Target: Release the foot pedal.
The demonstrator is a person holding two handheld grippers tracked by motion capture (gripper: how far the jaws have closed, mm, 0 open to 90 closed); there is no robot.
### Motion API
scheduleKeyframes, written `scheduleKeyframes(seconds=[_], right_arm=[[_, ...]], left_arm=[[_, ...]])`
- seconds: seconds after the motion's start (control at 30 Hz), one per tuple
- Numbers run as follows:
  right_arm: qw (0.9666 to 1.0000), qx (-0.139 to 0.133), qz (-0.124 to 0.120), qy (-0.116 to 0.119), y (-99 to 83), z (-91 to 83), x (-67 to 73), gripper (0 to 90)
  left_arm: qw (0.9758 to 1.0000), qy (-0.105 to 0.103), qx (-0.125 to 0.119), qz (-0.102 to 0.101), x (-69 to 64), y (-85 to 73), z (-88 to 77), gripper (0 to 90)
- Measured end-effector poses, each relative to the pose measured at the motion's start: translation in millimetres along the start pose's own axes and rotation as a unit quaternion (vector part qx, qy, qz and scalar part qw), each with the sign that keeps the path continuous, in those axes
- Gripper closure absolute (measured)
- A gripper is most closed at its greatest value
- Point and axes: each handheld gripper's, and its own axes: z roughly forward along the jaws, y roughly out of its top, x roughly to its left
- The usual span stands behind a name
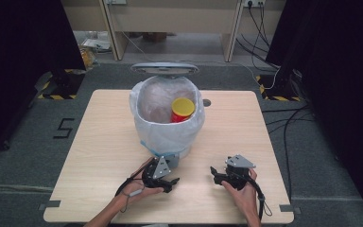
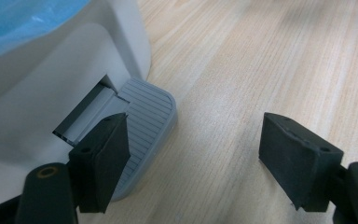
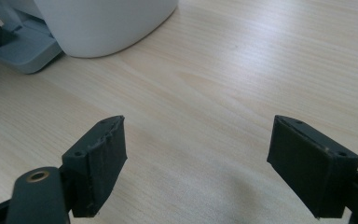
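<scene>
We press one jaw of our left gripper [image 2: 193,161], spread wide, on the grey pedal [image 2: 144,121] at the bin [image 1: 166,124] base, apparently to keep its lid [image 1: 165,68] raised. Our right gripper [image 3: 196,163] rests nearby over bare table [image 1: 264,142], apart and empty, perhaps awaiting the next item.

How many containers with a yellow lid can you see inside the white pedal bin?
1. A red cylindrical container with a yellow lid stands at the right side inside the bag-lined white pedal bin. The bag's folds may hide others.
</scene>
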Motion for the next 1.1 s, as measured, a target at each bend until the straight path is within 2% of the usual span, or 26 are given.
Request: scheduleKeyframes(seconds=[0.23, 0.57, 0.63, 0.73, 1.1], right_arm=[[0.9999, 0.017, 0.004, 0.000, -3.6, 3.4, -1.0, 19.3], [0.9981, 0.061, -0.002, -0.009, -7.9, 8.2, -0.6, 18.8], [0.9979, 0.064, 0.008, 0.005, -8.4, 8.4, -0.7, 18.0], [0.9974, 0.070, 0.006, 0.015, -8.9, 8.3, -0.6, 14.5], [0.9971, 0.073, 0.002, 0.021, -8.9, 8.7, -0.4, 12.4]], left_arm=[[1.0000, 0.001, 0.000, 0.000, -0.1, 0.0, 0.0, 23.6], [1.0000, 0.002, -0.001, 0.002, -0.3, -0.8, -0.9, 23.6], [1.0000, 0.002, 0.000, 0.002, -0.5, -0.8, -1.0, 23.6], [1.0000, 0.003, -0.001, 0.003, -0.6, -0.8, -1.0, 23.6], [1.0000, 0.004, -0.001, 0.004, -1.0, -0.8, -1.1, 23.6]])
